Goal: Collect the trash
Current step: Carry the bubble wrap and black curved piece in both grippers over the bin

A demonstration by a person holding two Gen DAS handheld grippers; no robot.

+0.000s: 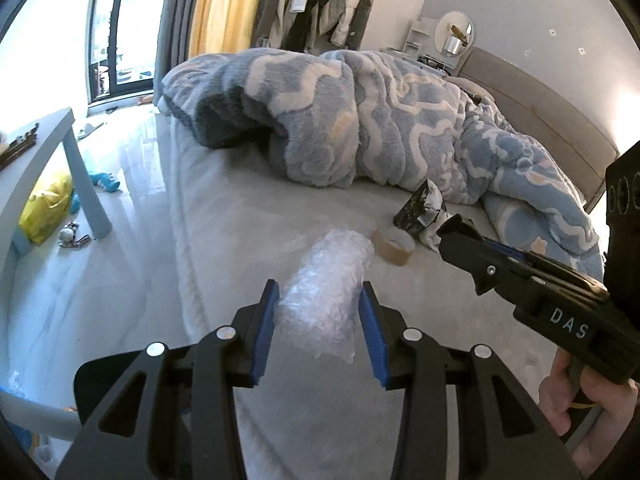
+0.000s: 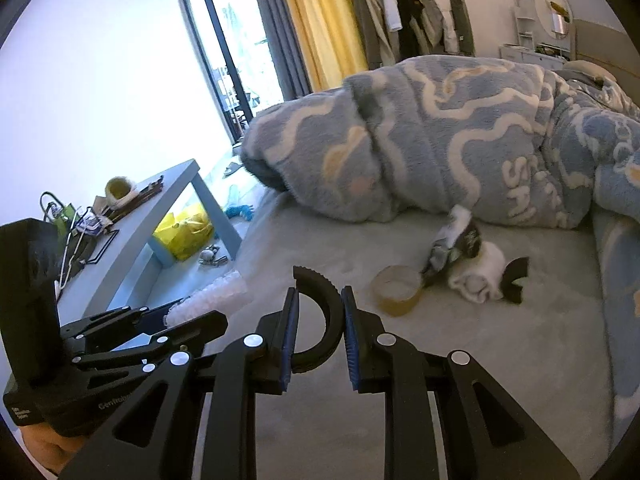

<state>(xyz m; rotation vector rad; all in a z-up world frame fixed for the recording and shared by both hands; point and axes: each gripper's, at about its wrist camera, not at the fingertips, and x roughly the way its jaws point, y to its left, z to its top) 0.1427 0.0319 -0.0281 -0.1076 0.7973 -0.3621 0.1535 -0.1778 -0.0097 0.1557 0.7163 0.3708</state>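
Note:
My left gripper point(image 1: 319, 294) is shut on a wad of clear bubble wrap point(image 1: 326, 284), held above the pale bed sheet point(image 1: 260, 208). My right gripper point(image 2: 319, 300) is shut on a curved black plastic piece point(image 2: 326, 320); it also shows in the left wrist view point(image 1: 456, 228). On the bed ahead lie a roll of brown tape point(image 2: 398, 290), a crumpled black-and-white wrapper point(image 2: 454, 248), a rolled white cloth point(image 2: 482, 276) and a small black scrap point(image 2: 516, 276). The tape point(image 1: 394, 245) and wrapper point(image 1: 424, 208) also show in the left wrist view.
A bunched blue-and-white fleece blanket point(image 1: 380, 120) covers the far side of the bed. A light blue side table point(image 2: 132, 232) with clutter stands to the left; a yellow bag point(image 2: 184, 232) and small toys lie on the floor under it. Curtains and hanging clothes are behind.

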